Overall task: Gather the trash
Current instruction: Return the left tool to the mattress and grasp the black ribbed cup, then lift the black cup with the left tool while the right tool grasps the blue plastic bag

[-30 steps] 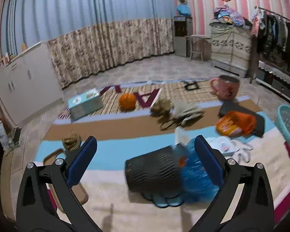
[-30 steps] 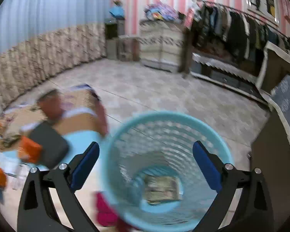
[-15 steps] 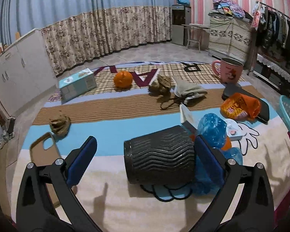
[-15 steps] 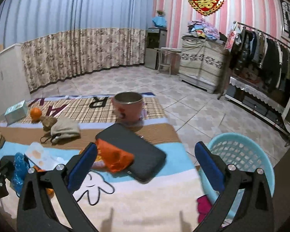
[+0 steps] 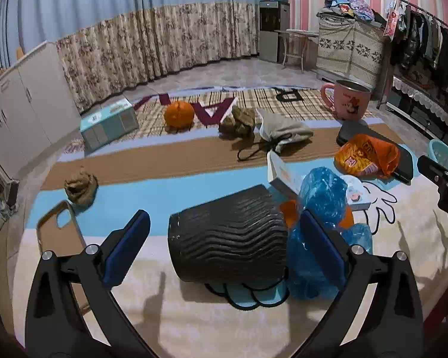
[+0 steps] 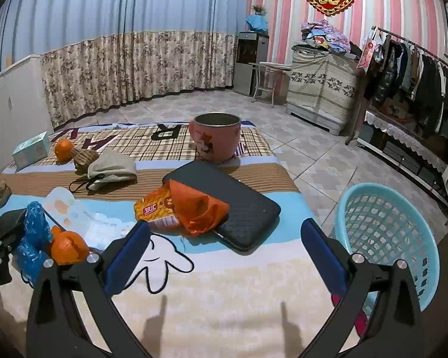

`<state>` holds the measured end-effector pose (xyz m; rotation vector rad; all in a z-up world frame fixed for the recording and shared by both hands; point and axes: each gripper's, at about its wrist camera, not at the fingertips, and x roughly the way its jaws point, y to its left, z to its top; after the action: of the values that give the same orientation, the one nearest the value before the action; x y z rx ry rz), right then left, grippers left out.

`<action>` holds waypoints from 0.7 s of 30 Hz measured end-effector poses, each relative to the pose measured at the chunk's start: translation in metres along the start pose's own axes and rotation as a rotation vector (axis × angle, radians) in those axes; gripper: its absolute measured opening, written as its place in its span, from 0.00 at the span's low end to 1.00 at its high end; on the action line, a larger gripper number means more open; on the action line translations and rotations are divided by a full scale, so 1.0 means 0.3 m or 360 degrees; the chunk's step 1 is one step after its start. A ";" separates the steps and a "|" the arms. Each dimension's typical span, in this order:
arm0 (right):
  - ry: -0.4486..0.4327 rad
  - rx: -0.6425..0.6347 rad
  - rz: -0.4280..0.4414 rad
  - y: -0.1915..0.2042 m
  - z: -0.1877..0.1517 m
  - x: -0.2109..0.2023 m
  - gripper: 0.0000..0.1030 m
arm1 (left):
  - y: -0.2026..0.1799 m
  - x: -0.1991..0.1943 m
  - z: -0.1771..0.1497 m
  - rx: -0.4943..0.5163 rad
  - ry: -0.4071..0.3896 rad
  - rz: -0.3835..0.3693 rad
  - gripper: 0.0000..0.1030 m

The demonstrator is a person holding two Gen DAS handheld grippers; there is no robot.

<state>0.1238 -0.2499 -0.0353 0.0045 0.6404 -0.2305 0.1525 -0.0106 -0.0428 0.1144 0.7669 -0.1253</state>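
- The left gripper (image 5: 221,246) hangs over the striped mat (image 5: 152,167) with its jaws spread wide and nothing held.
- Between its blue pads lies a black ribbed container (image 5: 228,238) on its side; neither pad touches it.
- A crumpled blue plastic bag (image 5: 321,197) sits against that container's right end, just ahead of the right-hand pad, with orange peel (image 5: 286,213) tucked beside it.
- Further ahead and to the left of this claw lie a brown paper wad (image 5: 80,188) and a phone case (image 5: 55,229).
- The right gripper (image 6: 222,252) also stands open and empty above the mat.
- Just ahead of it, slightly left of centre, lies an orange snack wrapper (image 6: 182,207), resting partly on a black padded case (image 6: 239,203).
- To the right of its right finger, off the mat on the tiled floor, stands a light blue basket (image 6: 388,229).
- Far ahead sits a pink mug (image 6: 216,141).
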 end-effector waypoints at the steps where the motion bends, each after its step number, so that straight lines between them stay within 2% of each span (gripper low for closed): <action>1: 0.0008 -0.0004 -0.0002 0.004 -0.002 0.004 0.96 | 0.001 0.012 -0.002 0.0001 0.0026 -0.0008 0.91; 2: 0.0019 -0.0008 0.0000 0.007 -0.003 0.009 0.96 | 0.005 0.025 -0.005 -0.0005 0.0054 -0.0023 0.89; 3: 0.0029 -0.0011 0.0006 0.009 -0.003 0.012 0.96 | 0.011 0.043 -0.009 -0.0025 0.0091 -0.0051 0.82; 4: 0.0040 -0.0016 0.0017 0.012 -0.005 0.015 0.96 | 0.019 0.056 -0.011 -0.0043 0.0117 -0.0080 0.69; 7: 0.0043 -0.0061 0.0033 0.030 -0.014 0.006 0.96 | 0.038 0.062 -0.011 -0.0097 0.0136 -0.0132 0.69; 9: 0.0026 -0.0108 0.0021 0.047 -0.021 -0.005 0.96 | 0.039 0.046 -0.008 -0.0082 0.0110 -0.0116 0.69; 16: -0.0055 -0.0150 0.0094 0.098 -0.019 -0.065 0.96 | 0.058 -0.042 0.029 0.0044 -0.0034 0.0076 0.69; 21: -0.0087 -0.0188 0.0170 0.159 -0.020 -0.101 0.96 | 0.147 -0.067 0.064 0.0034 -0.0083 0.0204 0.69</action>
<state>0.1069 -0.1966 -0.0252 -0.0807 0.5964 -0.0890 0.1581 0.0314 -0.0127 0.1793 0.7044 -0.0146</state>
